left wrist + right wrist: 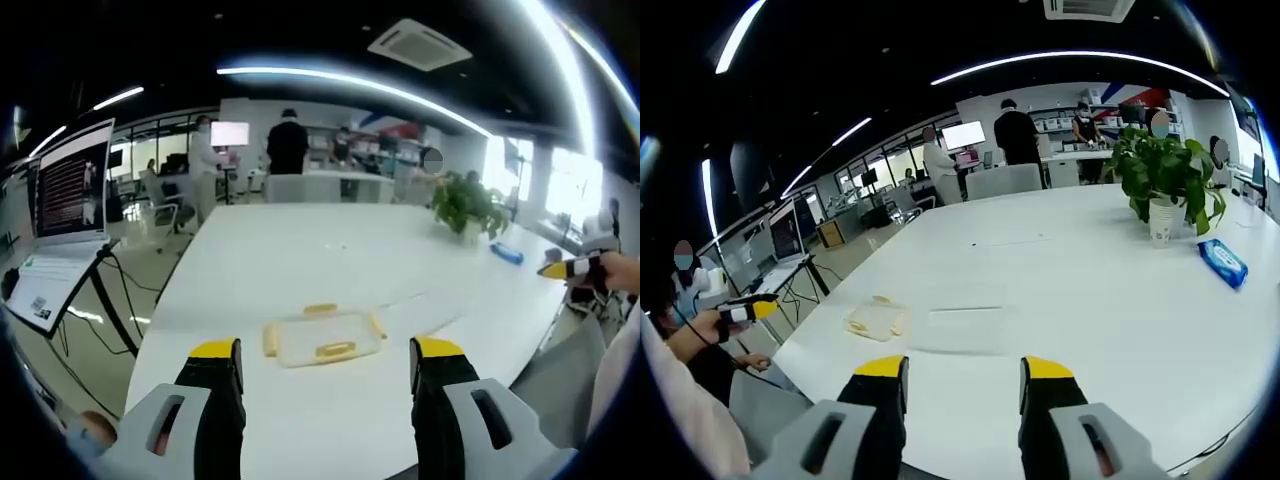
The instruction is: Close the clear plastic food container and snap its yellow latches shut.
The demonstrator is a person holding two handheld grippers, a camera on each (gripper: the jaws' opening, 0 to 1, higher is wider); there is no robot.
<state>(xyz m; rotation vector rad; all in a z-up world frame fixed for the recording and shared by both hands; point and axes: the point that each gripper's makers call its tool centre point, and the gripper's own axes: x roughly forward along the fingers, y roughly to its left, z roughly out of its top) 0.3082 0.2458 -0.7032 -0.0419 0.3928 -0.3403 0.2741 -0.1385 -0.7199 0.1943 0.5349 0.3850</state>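
The container [325, 338] lies flat on the white table [300, 260], close to the near edge and just ahead of the left gripper [327, 362]. It is clear plastic with yellow latches [335, 350] on its sides (four are visible in the left gripper view). Whether the lid is pressed fully down cannot be told.

In the right gripper view the container [876, 320] sits near the table's left edge, ahead and to the left of the right gripper [963, 382].

Left gripper: jaws wide apart, holding nothing, yellow tips short of the container and not touching it. Right gripper: jaws parted, holding nothing, over bare table [1060, 290] and well apart from the container.

The right gripper [570, 266] also shows at the right side of the left gripper view, held in a hand. The left gripper [748, 310] shows at the left side of the right gripper view.

Farther across the table stand a potted plant [1165, 180] and, near it, a blue packet [1222, 262]. A laptop [62, 215] rests on a stand to the left of the table. Several people stand at the back of the room.
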